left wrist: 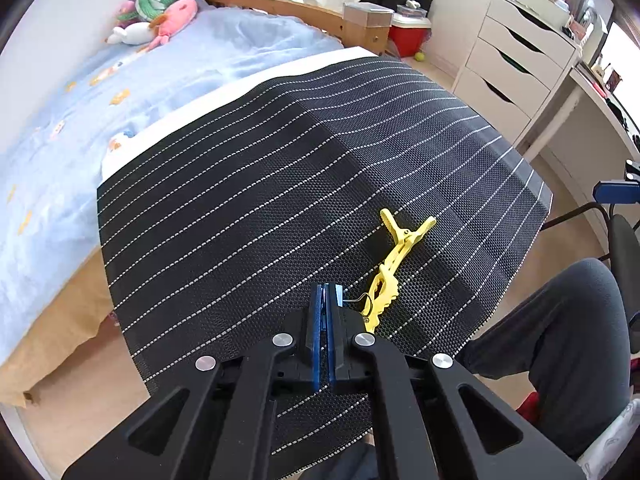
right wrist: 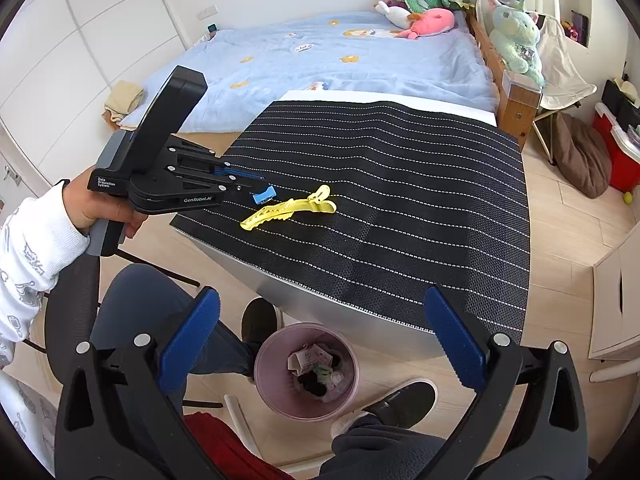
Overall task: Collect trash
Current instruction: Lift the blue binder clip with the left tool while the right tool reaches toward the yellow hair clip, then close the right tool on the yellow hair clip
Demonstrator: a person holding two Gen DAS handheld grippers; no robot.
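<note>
A yellow hair clip [left wrist: 394, 256] [right wrist: 288, 208] lies on the black striped mat [left wrist: 260, 184] [right wrist: 400, 208] near the table's front left corner. My left gripper [left wrist: 325, 294] [right wrist: 264, 197] points steeply down at the mat just left of the clip; its blue pads are pressed together and I see nothing between them. A small wire loop on the clip sits right beside the fingertips. My right gripper [right wrist: 322, 298] stands wide open above a pink bin [right wrist: 268, 364] on the floor, which holds crumpled paper scraps.
The table stands against a bed with a blue quilt [right wrist: 340, 56] and plush toys [right wrist: 424, 12]. White drawers [left wrist: 516, 64] and a red box [left wrist: 408, 36] stand to the right. A person's legs and shoes [right wrist: 400, 400] surround the bin, beside a chair.
</note>
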